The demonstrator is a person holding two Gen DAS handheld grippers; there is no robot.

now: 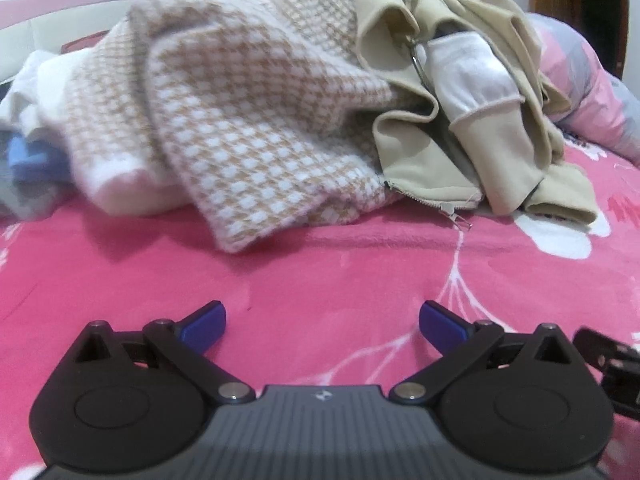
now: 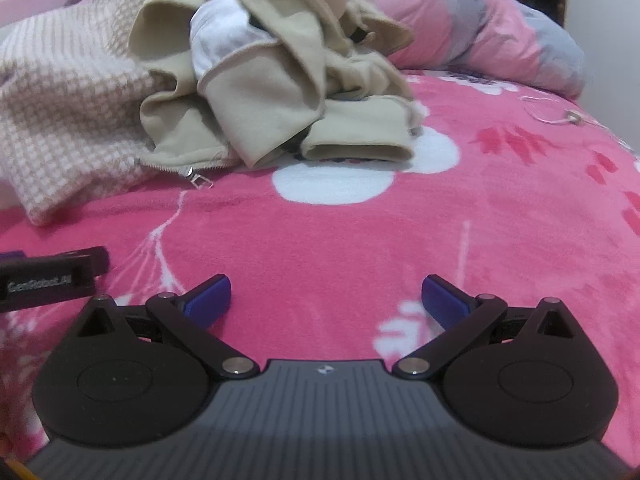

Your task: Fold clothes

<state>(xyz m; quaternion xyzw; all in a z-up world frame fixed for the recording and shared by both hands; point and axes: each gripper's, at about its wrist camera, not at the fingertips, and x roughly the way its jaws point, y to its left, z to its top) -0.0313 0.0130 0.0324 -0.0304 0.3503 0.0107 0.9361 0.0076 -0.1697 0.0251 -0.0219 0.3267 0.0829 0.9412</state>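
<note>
A pink floral blanket (image 1: 320, 264) covers the bed, bare in front and piled with clothes at the back. A pillow (image 2: 472, 28) in pink and grey lies behind the pile on the right.

The clothes sit in one unfolded heap: a knit (image 1: 240, 112) in tan-and-white check slumps on the left, and a beige jacket (image 1: 460, 80) with white lining is crumpled against it, its zipper pull (image 1: 456, 216) trailing onto the blanket. Something white and something blue (image 1: 28, 156) peek out at the far left.

The left gripper (image 1: 322, 320) and right gripper (image 2: 326, 296) hover low over the bare blanket, short of the pile, both spread wide with nothing between the blue pads.

Risks, as I judge them: the two garments overlap, so pulling one may drag the other along; the loose knit may snag on the zipper; a pinch may catch the plush blanket too.

The left gripper's side, seen from the right wrist, bears a label, blurred but apparently "GenRobot.AI" (image 2: 40, 280).
</note>
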